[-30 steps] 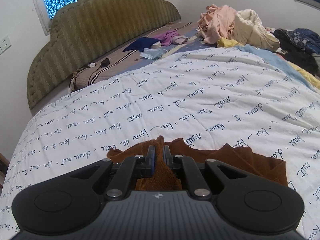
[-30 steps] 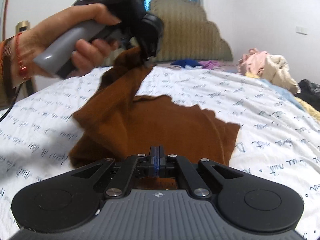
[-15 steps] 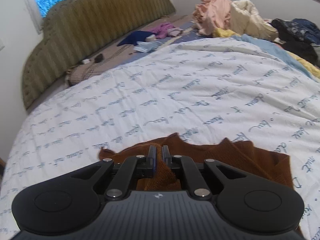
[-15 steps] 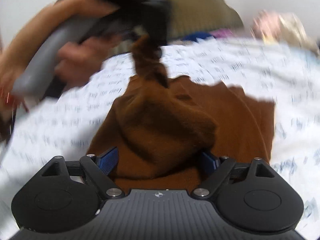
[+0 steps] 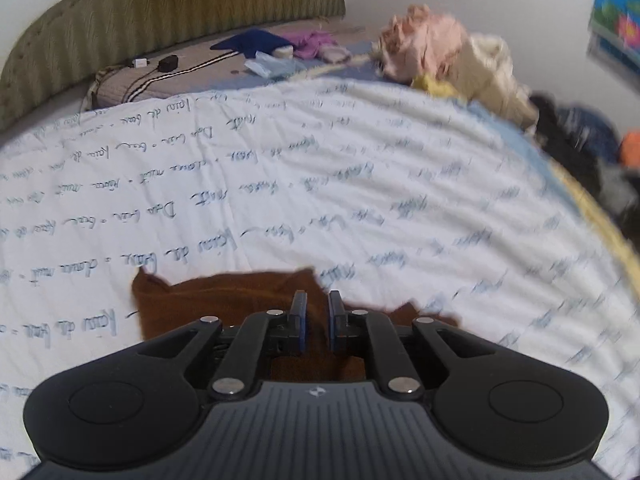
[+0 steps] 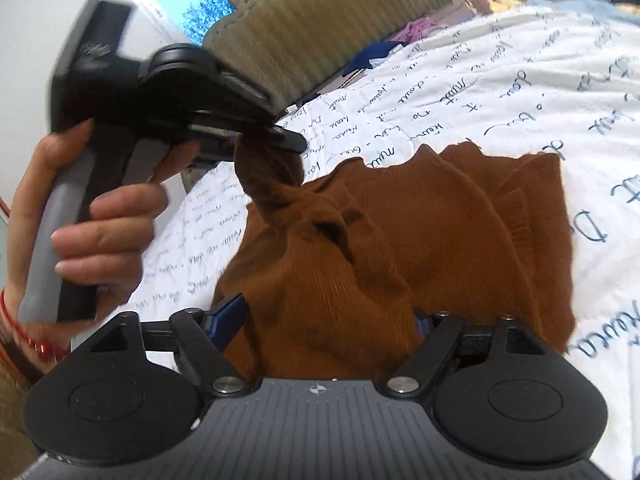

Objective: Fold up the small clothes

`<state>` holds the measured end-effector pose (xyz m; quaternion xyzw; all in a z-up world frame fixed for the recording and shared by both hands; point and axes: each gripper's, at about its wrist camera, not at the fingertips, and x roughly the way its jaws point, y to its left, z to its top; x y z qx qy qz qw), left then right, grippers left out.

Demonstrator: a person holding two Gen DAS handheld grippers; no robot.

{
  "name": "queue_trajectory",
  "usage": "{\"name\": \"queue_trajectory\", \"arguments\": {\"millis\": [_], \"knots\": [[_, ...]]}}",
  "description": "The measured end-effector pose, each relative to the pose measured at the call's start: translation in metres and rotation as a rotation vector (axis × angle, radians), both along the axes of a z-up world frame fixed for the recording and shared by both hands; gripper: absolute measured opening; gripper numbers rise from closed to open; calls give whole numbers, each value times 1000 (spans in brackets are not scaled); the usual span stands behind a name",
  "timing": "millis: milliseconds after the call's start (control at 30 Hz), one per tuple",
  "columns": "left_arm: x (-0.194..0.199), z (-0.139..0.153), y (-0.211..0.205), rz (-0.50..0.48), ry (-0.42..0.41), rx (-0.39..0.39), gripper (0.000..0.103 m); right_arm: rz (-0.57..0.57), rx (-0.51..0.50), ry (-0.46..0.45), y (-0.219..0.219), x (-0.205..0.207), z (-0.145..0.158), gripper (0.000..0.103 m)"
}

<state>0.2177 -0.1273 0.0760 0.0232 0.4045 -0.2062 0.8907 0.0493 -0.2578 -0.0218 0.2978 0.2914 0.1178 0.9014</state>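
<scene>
While left gripper [image 6: 276, 136] pinches it aloft, brown garment [image 6: 400, 248] between wide-open right gripper [image 6: 328, 320].

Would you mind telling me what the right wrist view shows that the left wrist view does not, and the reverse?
Only the right wrist view shows the person's left hand holding the left gripper, which pinches a raised fold of the brown garment, and the right gripper with its jaws spread around bunched fabric. Only the left wrist view shows the black cable and plug by the headboard and the orange item at far right. Both show the garment, the lettered white bedsheet, the green headboard and the clothes pile.
</scene>
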Motion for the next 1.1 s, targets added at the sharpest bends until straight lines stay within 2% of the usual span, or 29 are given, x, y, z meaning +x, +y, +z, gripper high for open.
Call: {"name": "queue_trajectory", "arguments": {"millis": [67, 100, 133, 167, 200, 267, 333, 500, 733, 933, 1100], "knots": [[9, 1, 4, -38, 65, -111, 19, -10, 44, 15, -4, 9, -2, 72], [13, -1, 6, -45, 107, -162, 19, -14, 62, 20, -6, 14, -2, 64], [14, -1, 7, -31, 119, -185, 19, -22, 75, 26, -8, 17, -3, 59], [11, -1, 8, -11, 98, -183, 19, -27, 83, 36, -9, 19, -3, 48], [6, 1, 7, 7, 55, -157, 19, -29, 86, 48, -10, 20, -4, 43], [-6, 3, 4, 34, -33, -65, 19, -35, 86, 63, -14, 20, -6, 23], [-18, 0, 1, 34, -89, 27, 20, -44, 99, 61, -18, 16, -7, 19], [-39, -1, -3, -5, -142, 102, 20, -78, 97, 22, -27, -7, 0, 15], [-48, -7, -9, -39, -98, 77, 20, -148, 80, -22, -52, -37, 11, 15], [-55, -22, -8, -49, -65, 92, 20, -181, 63, 21, -75, -49, 3, 15], [-74, -33, 7, -12, -76, 117, 20, -139, 46, 56, -75, -48, -4, 20]]}}
